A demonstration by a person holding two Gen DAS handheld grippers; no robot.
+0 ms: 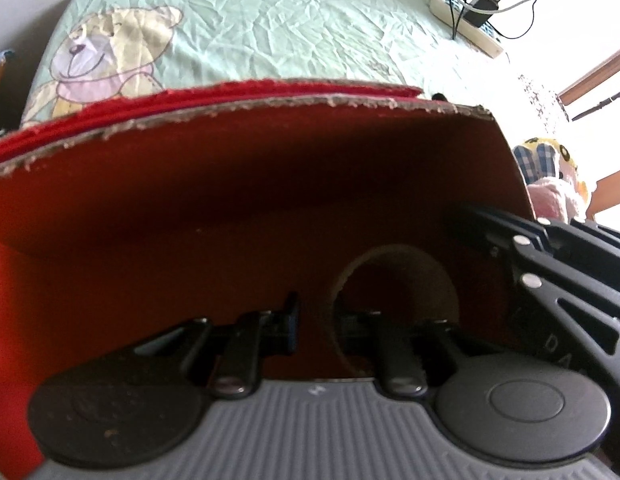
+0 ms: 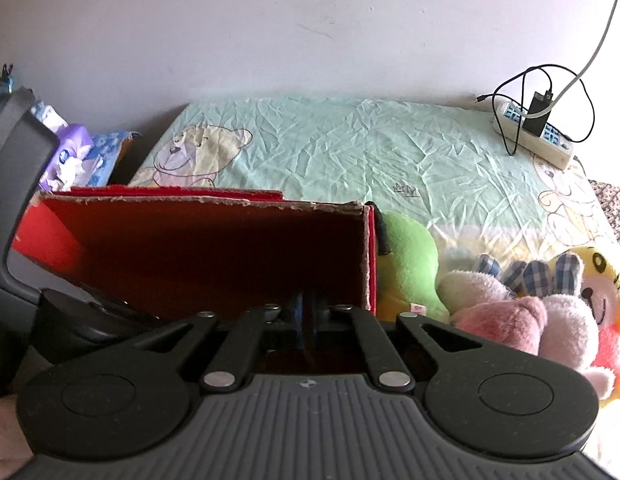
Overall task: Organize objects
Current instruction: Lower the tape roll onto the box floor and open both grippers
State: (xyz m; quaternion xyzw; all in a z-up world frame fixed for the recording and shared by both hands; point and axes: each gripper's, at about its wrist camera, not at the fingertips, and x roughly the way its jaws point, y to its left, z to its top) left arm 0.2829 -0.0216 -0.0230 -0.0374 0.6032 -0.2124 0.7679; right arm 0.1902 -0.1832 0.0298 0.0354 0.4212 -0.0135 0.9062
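Observation:
A red cardboard box with a torn rim stands open on the bed. Inside it lies a brown cardboard roll, its hollow end facing the left wrist camera. My left gripper reaches down into the box with a gap between its fingers. The roll's left rim sits just by the right finger, and the pads do not press on it. In the right wrist view, my right gripper is at the right near corner of the box. It is shut, with a thin dark red strip of the box wall between its pads.
To the right of the box lie a green plush toy, a pink one and a yellow tiger. A power strip with cables lies at the far right of the bear-print sheet. Tissue packs lie at the far left.

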